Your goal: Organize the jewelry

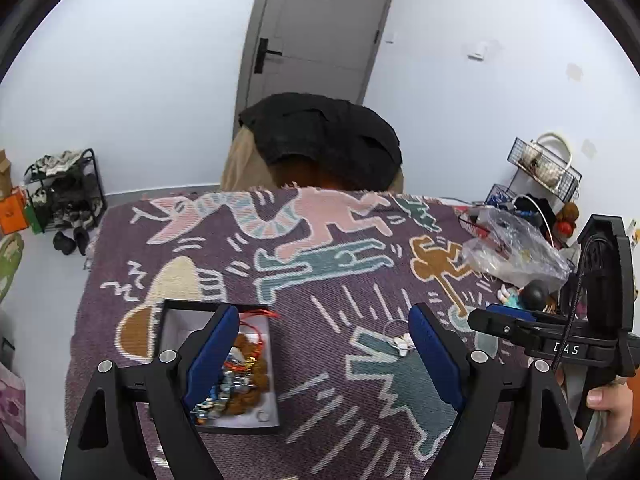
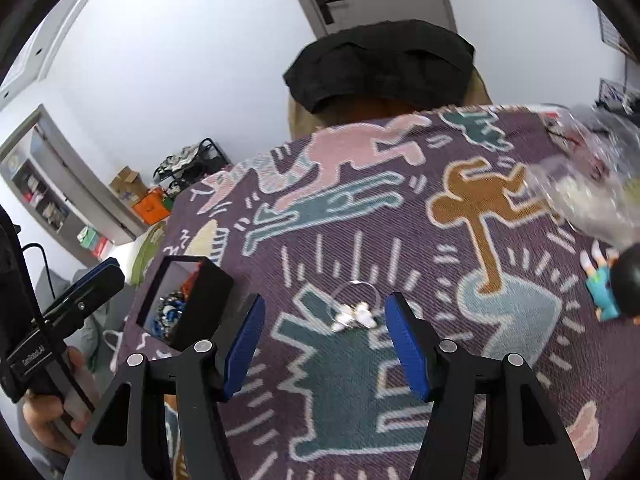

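Observation:
A black box with a white lining (image 1: 176, 320) sits on the patterned purple cloth (image 1: 320, 280) at the left and holds several beaded bracelets and a red cord (image 1: 240, 376). The box also shows in the right wrist view (image 2: 208, 292). A thin clear-string bracelet with white shell beads (image 2: 354, 316) lies on the cloth; it also shows in the left wrist view (image 1: 402, 342). My left gripper (image 1: 322, 344) is open and empty, its left finger over the box. My right gripper (image 2: 324, 332) is open and empty, just short of the shell bracelet.
A crumpled clear plastic bag (image 1: 512, 252) and a small doll with a black head (image 2: 616, 288) lie at the cloth's right. A wire basket rack (image 1: 544, 168) stands behind them. A chair draped in black cloth (image 1: 324, 140) stands beyond the far edge.

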`<state>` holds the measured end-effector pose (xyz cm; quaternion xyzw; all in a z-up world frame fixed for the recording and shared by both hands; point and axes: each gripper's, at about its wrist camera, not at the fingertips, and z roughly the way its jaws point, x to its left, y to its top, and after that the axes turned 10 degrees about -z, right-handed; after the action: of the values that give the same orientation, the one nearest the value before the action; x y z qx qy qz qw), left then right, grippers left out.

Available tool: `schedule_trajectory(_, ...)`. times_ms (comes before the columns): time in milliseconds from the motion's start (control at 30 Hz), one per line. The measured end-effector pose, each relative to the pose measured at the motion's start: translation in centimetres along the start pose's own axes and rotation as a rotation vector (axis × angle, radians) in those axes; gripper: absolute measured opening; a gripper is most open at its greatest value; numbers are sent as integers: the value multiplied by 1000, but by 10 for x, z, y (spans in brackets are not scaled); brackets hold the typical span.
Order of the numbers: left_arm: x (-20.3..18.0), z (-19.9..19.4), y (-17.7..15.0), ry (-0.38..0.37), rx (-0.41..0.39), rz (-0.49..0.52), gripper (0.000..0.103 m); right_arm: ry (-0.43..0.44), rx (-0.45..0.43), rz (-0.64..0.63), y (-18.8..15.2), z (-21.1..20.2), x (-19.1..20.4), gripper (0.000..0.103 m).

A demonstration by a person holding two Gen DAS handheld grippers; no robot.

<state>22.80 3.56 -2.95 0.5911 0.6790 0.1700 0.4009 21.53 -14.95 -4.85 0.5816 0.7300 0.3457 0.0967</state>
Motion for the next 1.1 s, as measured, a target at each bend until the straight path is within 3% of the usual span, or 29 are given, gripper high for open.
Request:
schedule_trajectory(133,-15,18,-4,-10,40,21,87,-1,-1,36,-10,-2,-16,63)
schedule_trajectory(300,-35,46,-12,-33,108,55,78,-21,-18,106,-21,-6,-38,63)
schedule_trajectory(333,-38,51,-14,-35,121,57,75,-21,-20,122,-23,-6,-43,64)
schedule_trajectory(400,-43,65,-17,-33,157,59,67,-13,-22,155,-28,-5,-53,80)
schedule_trajectory(500,-47,88,-22,-26,213,53,55,-6,-15,175,-35,-3,-61,83)
schedule_trajectory(1100,-87,169,-44,46,400,80,56,-7,-52,298,-61,-9,-114,83)
